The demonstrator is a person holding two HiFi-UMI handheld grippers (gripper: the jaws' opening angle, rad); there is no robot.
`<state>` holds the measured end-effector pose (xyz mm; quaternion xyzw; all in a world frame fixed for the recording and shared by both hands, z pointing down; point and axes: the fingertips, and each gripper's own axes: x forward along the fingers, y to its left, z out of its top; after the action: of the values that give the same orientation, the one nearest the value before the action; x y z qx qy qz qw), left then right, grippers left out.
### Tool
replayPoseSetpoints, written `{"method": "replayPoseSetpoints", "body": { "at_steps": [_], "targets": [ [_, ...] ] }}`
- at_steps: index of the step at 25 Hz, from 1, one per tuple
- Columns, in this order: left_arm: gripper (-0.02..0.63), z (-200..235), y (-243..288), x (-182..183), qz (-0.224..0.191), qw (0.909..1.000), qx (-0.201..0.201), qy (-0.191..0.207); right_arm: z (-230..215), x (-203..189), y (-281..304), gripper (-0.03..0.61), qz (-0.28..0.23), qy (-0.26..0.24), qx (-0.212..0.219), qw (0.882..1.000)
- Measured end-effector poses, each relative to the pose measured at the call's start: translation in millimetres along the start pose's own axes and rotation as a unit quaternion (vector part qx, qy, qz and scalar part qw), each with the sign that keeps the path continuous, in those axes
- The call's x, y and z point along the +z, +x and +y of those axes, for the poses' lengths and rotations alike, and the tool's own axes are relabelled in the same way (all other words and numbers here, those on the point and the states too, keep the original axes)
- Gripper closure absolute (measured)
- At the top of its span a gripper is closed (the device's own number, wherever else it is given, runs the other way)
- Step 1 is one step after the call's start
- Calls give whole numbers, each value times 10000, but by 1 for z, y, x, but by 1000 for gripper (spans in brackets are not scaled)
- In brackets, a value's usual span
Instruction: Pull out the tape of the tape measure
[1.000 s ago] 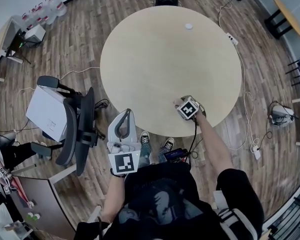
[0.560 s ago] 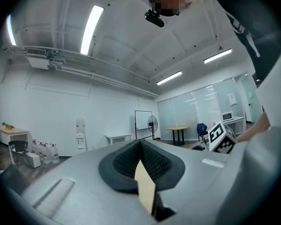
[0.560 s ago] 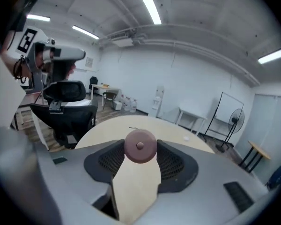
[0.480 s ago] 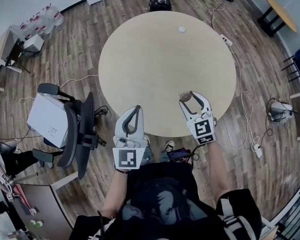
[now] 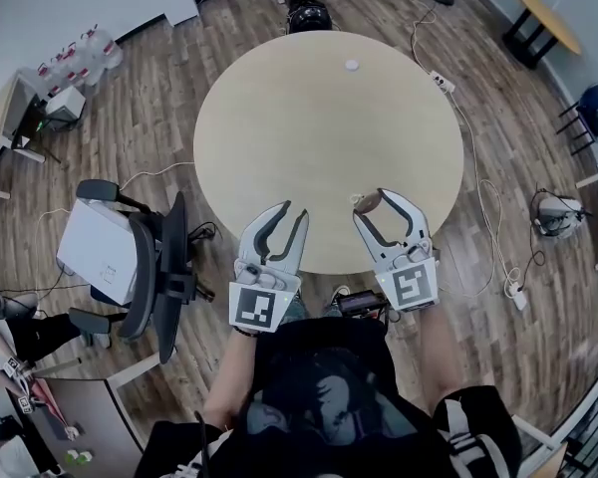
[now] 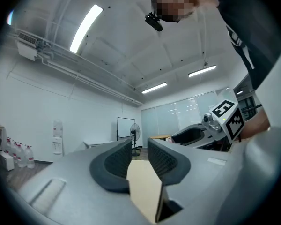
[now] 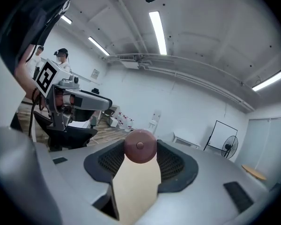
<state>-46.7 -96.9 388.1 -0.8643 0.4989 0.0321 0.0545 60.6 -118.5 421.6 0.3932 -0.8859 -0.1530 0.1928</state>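
A small round brownish-pink tape measure [image 7: 140, 146] sits between the tips of my right gripper [image 7: 139, 157], and both ribbed pads press on its sides. In the head view the right gripper [image 5: 378, 205] hangs over the near edge of the round beige table [image 5: 319, 118], with the tape measure [image 5: 366, 202] at its tips. No tape shows pulled out of the case. My left gripper [image 5: 291, 212] hovers beside it on the left, also at the table's near edge. Its jaws are opening, and nothing lies between them [image 6: 139, 146].
A small white round object [image 5: 352, 65] lies at the table's far side. A black office chair [image 5: 154, 267] and a white box [image 5: 98, 247] stand at the left. A power strip [image 5: 441, 83] and cables lie on the wooden floor at the right.
My right gripper has lifted off the table top and tilted up with the tape measure in it. The left gripper has come forward to the table's edge and its jaws have parted.
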Motion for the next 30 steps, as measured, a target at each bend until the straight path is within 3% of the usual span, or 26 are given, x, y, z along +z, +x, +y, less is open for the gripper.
{"method": "replayPoseSetpoints", "body": {
  "at_steps": [4,10,18,21,27,30],
  "targets": [
    [452,-19,10,-1,69,9982,-560,191,6,6,-4,360,28,-140,170,9998],
    [453,-49,16,-2,137,9885,-1398,556,21,19,-8,360,-33,-321,428,9986],
    [481,-57,12,-3,154,9829,-1693,704,34,29,-9,360,-16,-416,603,9973],
    [557,-56,11,-2,155,9834,-1644,746,37,30,-8,360,-9,-481,698,9964],
    [568,-56,12,-6,274,9821,-1549,1035,40,25,-7,360,71,-482,719,9962],
    [607,-56,15,-8,379,9802,-1481,1259,38,24,-6,360,99,-469,713,9963]
  ]
}}
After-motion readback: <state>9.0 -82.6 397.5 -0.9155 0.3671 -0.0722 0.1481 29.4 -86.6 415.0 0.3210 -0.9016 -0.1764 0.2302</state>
